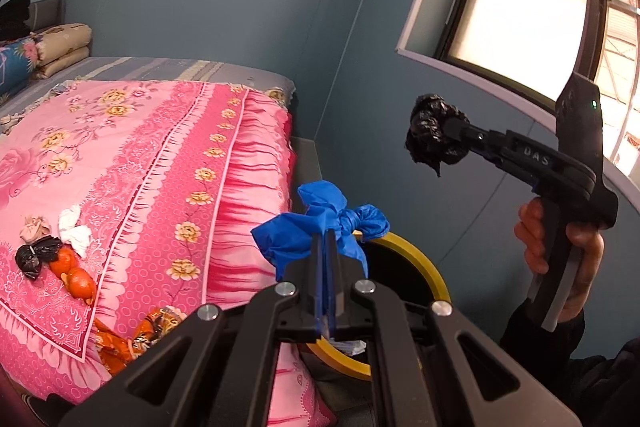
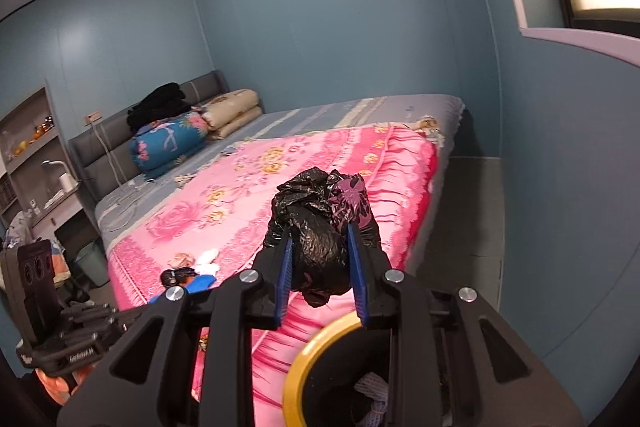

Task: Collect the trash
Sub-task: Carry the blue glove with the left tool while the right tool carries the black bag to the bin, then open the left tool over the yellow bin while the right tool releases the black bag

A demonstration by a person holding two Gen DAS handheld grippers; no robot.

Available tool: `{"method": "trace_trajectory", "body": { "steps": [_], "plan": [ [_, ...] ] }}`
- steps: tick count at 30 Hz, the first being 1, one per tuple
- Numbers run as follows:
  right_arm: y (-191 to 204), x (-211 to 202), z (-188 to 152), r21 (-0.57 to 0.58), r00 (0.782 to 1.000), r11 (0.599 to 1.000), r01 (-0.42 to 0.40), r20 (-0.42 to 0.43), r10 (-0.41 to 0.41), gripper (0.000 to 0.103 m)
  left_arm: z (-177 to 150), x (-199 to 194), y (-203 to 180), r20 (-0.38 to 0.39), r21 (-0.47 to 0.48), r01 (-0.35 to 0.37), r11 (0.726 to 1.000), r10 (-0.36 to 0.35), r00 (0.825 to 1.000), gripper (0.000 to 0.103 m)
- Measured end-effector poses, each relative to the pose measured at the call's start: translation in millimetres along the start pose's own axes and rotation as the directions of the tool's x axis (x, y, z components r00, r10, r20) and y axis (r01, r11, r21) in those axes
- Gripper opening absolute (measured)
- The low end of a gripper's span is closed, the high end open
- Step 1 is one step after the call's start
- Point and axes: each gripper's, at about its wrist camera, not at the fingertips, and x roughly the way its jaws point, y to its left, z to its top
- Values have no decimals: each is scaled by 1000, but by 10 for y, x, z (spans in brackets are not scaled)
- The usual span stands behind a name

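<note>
Pink bedspread (image 1: 132, 163) holds orange peels (image 1: 74, 273), tissue (image 1: 74, 229), beside bin (image 1: 420, 263).

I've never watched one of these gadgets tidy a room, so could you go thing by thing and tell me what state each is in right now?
left gripper: shut on the blue wad
blue wad: crumpled, held above the bin
right gripper: shut on the black bag
black bag: scrunched, held up in the air
bin: open, yellow-rimmed, some trash inside
orange peels: lying on the pink quilt
white tissue: crumpled on the quilt

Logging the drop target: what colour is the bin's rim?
Yellow rim around a dark inside; clearest in the left wrist view.
</note>
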Motion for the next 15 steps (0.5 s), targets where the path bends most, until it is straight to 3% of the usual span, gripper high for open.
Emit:
{"method": "trace_trajectory", "body": {
  "steps": [15],
  "plan": [
    [-308,195,-112,5,997,999,49,-63,-48,27,-275,546,-292,-152,76,53,996,-41,987,1]
  ]
}}
